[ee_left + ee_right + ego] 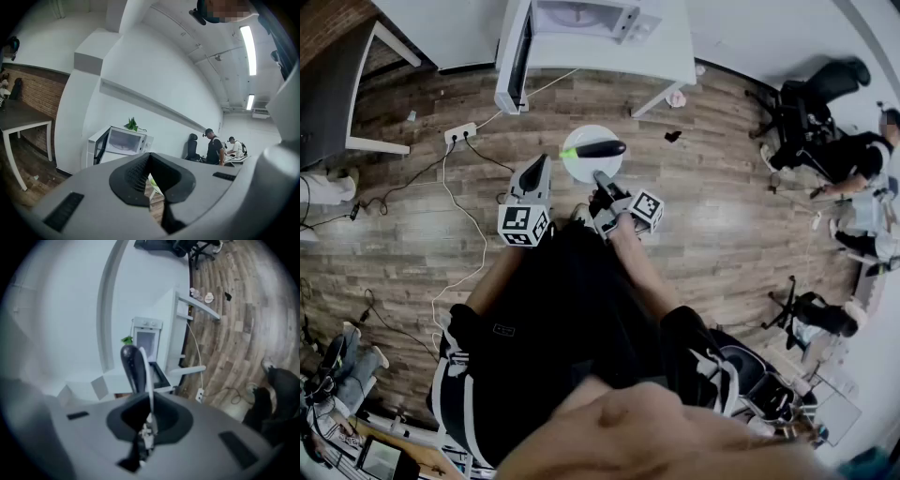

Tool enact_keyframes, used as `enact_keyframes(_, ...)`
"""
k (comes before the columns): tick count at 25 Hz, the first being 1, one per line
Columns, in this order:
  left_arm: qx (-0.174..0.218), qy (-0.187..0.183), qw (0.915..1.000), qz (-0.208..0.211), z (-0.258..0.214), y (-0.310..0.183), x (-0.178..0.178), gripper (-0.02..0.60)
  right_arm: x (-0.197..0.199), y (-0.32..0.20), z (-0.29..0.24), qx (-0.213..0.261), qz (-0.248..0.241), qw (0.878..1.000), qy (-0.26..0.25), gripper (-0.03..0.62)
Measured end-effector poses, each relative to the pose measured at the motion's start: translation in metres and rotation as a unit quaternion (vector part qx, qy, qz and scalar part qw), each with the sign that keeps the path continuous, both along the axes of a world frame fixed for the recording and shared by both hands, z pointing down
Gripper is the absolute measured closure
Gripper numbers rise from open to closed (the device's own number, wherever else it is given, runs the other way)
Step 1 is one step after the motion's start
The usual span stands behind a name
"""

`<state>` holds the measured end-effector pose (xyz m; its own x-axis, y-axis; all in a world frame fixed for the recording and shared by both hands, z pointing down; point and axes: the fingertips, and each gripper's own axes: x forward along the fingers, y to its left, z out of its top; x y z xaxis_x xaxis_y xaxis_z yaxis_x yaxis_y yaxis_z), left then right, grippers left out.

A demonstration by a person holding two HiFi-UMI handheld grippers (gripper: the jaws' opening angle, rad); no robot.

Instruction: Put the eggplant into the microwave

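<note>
A dark eggplant (602, 148) with a green stem lies on a white plate (581, 167). My right gripper (600, 176) is shut on the plate's near rim and holds it above the wooden floor. In the right gripper view the plate (149, 380) shows edge-on between the jaws of the right gripper (149, 416), with the eggplant (132, 366) lying on it. Beyond it stands the white microwave (147, 341), its door open. My left gripper (539, 161) hangs just left of the plate, shut and empty. The microwave (581, 17) sits on a white table (675, 52).
The microwave's open door (514, 56) sticks out toward me at its left. A power strip (459, 132) and cables lie on the floor. A dark table (323, 94) stands at the left. Office chairs and a seated person (853, 155) are at the right.
</note>
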<state>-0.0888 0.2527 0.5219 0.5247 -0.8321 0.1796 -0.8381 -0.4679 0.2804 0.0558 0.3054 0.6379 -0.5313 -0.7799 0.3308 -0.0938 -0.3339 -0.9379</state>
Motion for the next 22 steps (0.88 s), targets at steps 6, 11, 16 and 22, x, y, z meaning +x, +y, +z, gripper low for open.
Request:
enact_keyframes(6,0.0,0.003,1.0,0.002,0.004,-0.002,0.0,0.552,-0.008,-0.003,0.001,0.003,-0.003,1.0,-0.006,0.556)
enact_keyframes(11,-0.002,0.006,1.0,0.003,0.005,-0.005,-0.005,0.551,-0.014,-0.006,0.001,-0.006,0.007,1.0,-0.012,0.556)
enact_keyframes(16,-0.003,0.009,0.9999,0.006,0.006,-0.012,-0.008,0.552,-0.014,-0.011,0.003,-0.005,0.011,1.0,-0.008,0.556)
enact_keyframes(22,0.002,0.008,0.9998,0.016,0.003,-0.017,-0.015,0.551,-0.02,-0.019,0.0,-0.004,0.021,1.0,-0.005,0.556)
